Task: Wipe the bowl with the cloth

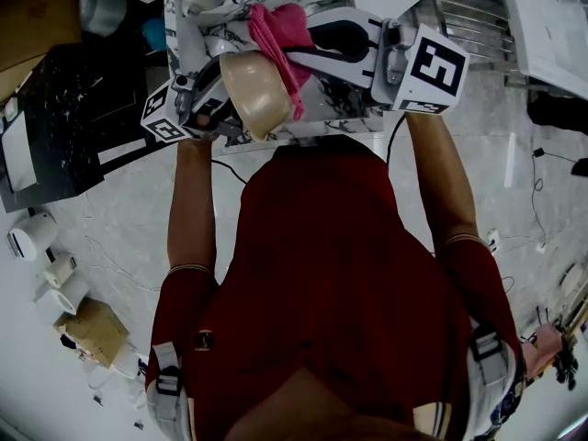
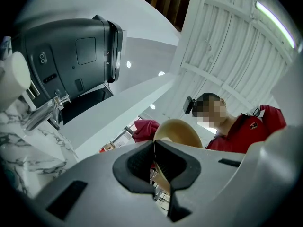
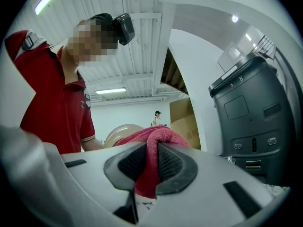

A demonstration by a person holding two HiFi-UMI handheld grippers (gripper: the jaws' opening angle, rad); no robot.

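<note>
A tan bowl (image 1: 253, 90) is held up on edge in front of me, with my left gripper (image 1: 213, 113) shut on its rim. In the left gripper view the rim passes between the dark pads (image 2: 137, 162) and the bowl (image 2: 182, 129) rises beyond my left gripper (image 2: 154, 150). A pink-red cloth (image 1: 280, 30) is bunched against the bowl's upper edge, and my right gripper (image 1: 308, 51) is shut on it. In the right gripper view the cloth (image 3: 154, 138) folds over my right gripper (image 3: 152, 161), with the bowl (image 3: 120, 132) just behind it.
A dark grey coffee machine (image 2: 71, 56) stands on a marbled counter (image 2: 28, 141), close behind the bowl, with a white cup (image 2: 14, 77) beside it. A cardboard box (image 3: 182, 117) shows further back. Paper rolls (image 1: 55, 283) lie on the floor at the left.
</note>
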